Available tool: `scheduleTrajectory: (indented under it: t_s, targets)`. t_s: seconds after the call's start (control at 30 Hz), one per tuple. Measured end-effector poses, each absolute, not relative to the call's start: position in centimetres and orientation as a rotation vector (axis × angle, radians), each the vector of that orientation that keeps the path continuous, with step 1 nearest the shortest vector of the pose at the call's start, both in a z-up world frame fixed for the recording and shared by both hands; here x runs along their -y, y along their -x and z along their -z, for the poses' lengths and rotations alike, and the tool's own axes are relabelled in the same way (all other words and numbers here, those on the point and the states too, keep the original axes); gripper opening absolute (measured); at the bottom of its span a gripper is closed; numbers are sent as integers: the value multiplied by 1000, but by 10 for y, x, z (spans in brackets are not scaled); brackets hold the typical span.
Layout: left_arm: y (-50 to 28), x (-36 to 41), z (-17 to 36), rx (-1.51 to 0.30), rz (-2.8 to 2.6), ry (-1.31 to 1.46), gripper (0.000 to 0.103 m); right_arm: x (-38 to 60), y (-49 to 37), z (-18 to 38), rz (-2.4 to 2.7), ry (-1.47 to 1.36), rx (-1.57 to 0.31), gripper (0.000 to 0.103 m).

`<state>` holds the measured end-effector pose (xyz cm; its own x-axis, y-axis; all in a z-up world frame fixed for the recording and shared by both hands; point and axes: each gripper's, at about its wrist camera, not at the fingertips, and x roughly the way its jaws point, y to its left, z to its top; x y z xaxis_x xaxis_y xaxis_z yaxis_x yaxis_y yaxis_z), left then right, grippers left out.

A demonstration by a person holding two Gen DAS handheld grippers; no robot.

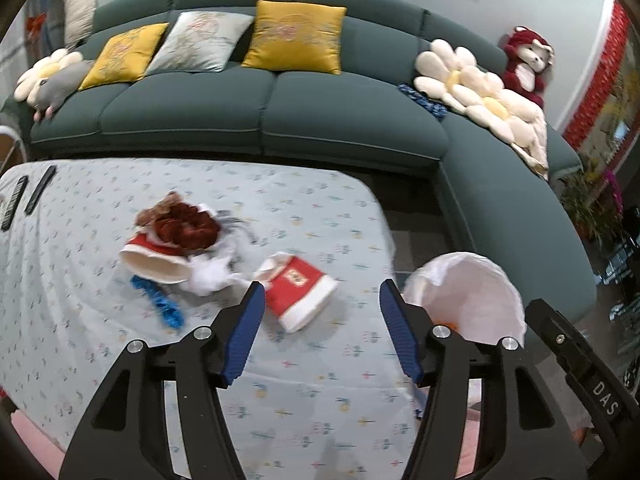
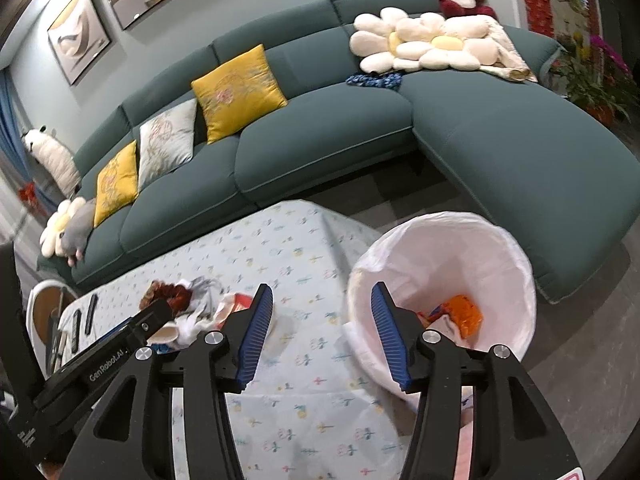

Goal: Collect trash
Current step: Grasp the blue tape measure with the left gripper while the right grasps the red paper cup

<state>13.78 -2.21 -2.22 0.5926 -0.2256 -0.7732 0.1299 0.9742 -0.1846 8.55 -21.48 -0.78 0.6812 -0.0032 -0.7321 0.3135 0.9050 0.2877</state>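
Observation:
A red and white paper cup (image 1: 298,290) lies on its side on the patterned tablecloth (image 1: 280,400), just beyond my open, empty left gripper (image 1: 322,300). Further left lies a pile: another tipped red cup (image 1: 154,258), dark red scraps (image 1: 184,224), white tissue (image 1: 210,274) and a blue wrapper (image 1: 162,304). A bin with a white liner (image 2: 444,280) stands off the table's right edge and holds orange trash (image 2: 464,314). My right gripper (image 2: 320,304) is open and empty, above the table edge beside the bin. The pile also shows in the right wrist view (image 2: 188,308).
Two dark remotes (image 1: 28,196) lie at the table's far left. A teal corner sofa (image 1: 320,120) with cushions and plush toys runs behind and to the right. A narrow strip of floor (image 1: 412,216) separates the table and sofa. Potted plants (image 2: 592,80) stand at far right.

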Motion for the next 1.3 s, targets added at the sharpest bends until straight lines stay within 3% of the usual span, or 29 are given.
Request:
scheduleTrajectory:
  t_s: [0.43, 0.6, 0.8, 1.2, 1.3]
  targets:
    - [-148, -72, 67, -997, 23, 217, 58, 151, -108, 38, 98, -362, -902, 52]
    - [-155, -100, 91, -1045, -44, 255, 65, 133, -121, 62, 81, -360, -958, 52]
    - [-171, -125, 125, -1125, -95, 305, 67, 116, -141, 95, 68, -380, -1035, 52]
    - [-214, -139, 172, -1220, -95, 358, 66, 93, -190, 151, 48, -403, -1144, 52]
    - [-220, -139, 183, -1249, -98, 364, 58, 92, -200, 160, 51, -417, -1158, 52]
